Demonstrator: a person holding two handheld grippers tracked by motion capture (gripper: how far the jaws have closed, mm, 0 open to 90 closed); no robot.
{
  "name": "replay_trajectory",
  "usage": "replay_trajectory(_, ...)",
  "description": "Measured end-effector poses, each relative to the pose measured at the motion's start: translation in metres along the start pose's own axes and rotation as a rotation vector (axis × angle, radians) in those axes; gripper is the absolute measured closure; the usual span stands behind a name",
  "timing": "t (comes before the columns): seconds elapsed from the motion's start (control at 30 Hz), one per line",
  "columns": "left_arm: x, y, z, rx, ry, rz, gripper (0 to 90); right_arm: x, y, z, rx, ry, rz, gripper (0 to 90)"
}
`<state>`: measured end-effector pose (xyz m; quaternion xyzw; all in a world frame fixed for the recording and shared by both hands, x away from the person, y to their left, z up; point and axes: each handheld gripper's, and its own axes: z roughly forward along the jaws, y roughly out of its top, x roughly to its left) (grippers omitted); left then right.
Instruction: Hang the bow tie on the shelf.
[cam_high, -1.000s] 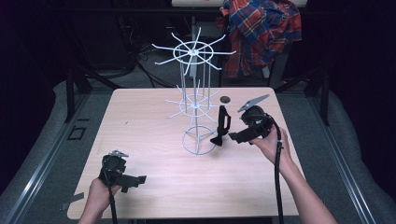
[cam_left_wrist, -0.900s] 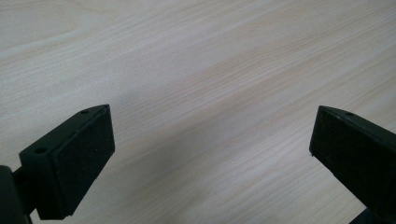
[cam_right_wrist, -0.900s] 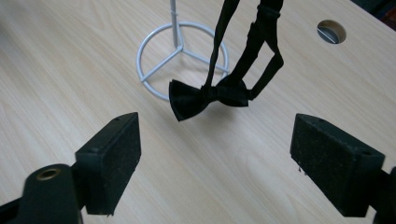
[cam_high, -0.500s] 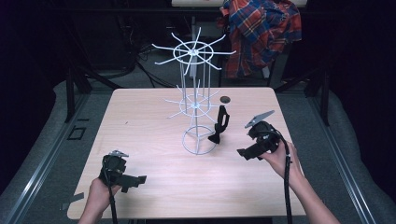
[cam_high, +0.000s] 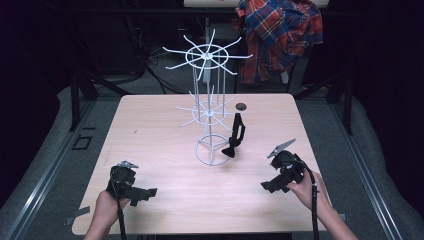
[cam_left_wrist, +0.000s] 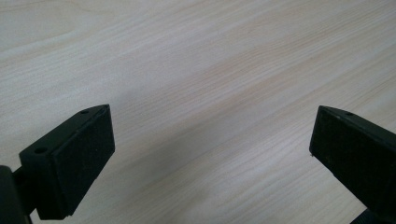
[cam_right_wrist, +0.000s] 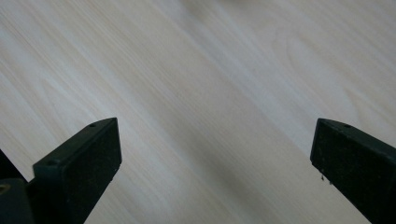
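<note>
White wire makes up the tall rack standing near the middle of the wooden table, with two tiers of spokes and a ring base on the tabletop. Hanging from a lower spoke on the rack's right side is a black strap-like thing, its bottom end reaching down just beside the ring base; what exactly it is cannot be told at this size. Just behind and right of the rack a small dark disc lies flat on the table.

To the right of the rack and nearer the person, the right gripper is held low over the table, well apart from the hanging strap. Its jaws have just been opening and stand wide, with nothing between them but bare wood in the right gripper view.

To the left of the rack, near the front edge, the left gripper sits low in the left hand, its jaws also spread wide over plain tabletop. Far behind the rack, beyond the table, a plaid shirt hangs.
</note>
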<state>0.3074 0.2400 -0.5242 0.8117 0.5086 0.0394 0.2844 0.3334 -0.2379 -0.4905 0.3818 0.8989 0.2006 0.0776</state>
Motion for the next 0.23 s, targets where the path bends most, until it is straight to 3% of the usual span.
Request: replay_trajectory(0.23,-0.001,0.002,0.001,0.001,-0.004,0.008,0.1,0.000,-0.007,0.019,0.080,-0.022,-0.011,2.9)
